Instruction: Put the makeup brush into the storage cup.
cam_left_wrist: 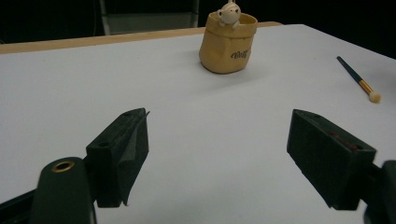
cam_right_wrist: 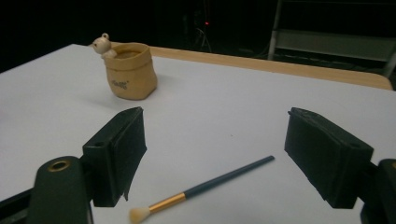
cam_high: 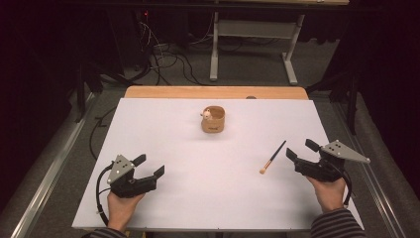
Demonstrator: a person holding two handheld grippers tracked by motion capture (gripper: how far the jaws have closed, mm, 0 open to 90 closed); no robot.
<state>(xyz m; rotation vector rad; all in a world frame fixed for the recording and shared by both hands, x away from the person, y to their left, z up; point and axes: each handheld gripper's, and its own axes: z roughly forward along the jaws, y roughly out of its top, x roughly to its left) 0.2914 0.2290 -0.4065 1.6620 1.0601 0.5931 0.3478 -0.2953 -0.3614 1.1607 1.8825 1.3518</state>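
The pot stands at the far middle of the table, the brush lies nearer and to its right, just left of the right gripper, the left gripper well off to the pot's near left.

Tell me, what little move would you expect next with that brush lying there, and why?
Probably the right gripper eases forward and down so its open jaws straddle the brush, then closes on the dark handle. The brush lies flat on the white table, just ahead of that gripper and between its jaws in the right gripper view. The left gripper is open, well away from it.
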